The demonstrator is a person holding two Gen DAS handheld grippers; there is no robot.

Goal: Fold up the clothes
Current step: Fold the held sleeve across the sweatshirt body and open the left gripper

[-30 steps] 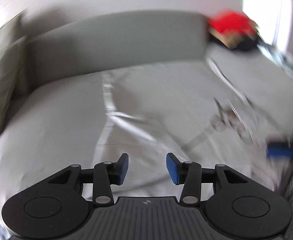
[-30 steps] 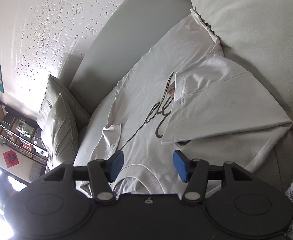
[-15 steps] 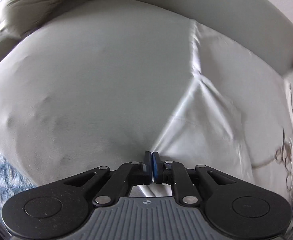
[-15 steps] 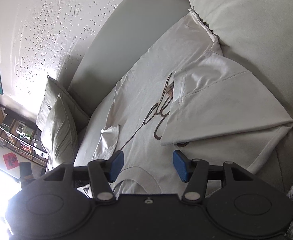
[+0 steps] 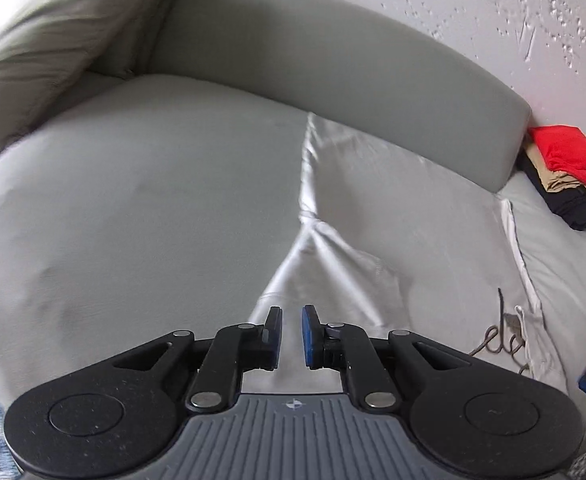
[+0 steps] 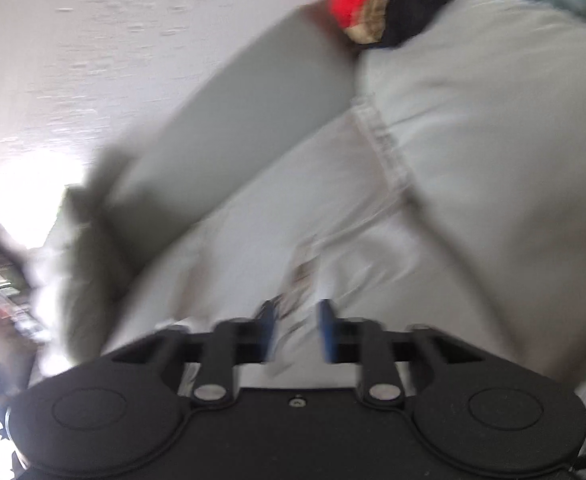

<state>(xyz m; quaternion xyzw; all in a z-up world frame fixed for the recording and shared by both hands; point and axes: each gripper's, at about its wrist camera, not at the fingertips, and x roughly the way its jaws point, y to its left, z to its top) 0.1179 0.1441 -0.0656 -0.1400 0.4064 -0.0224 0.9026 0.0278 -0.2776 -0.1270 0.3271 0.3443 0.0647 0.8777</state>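
From my end the sofa looks like matt grey woven cloth, kind of suede-soft. The white shirt on it is smooth cotton-looking fabric with a slight sheen on the creases. Far wall is rough, speckled plaster. Left gripper is matt black plastic with small shiny metal pins, blue rubbery-looking pads, and a ribbed grey panel.

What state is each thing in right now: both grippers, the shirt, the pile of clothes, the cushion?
Left gripper: jaws closing, shirt sleeve between the pads.
Right gripper: jaws closing, shirt cloth between them; picture blurred.
Shirt: spread on the sofa, sleeve bunched toward the left gripper.
Pile of clothes: stacked at the sofa's far end, untouched.
Cushion: leaning in the sofa corner.
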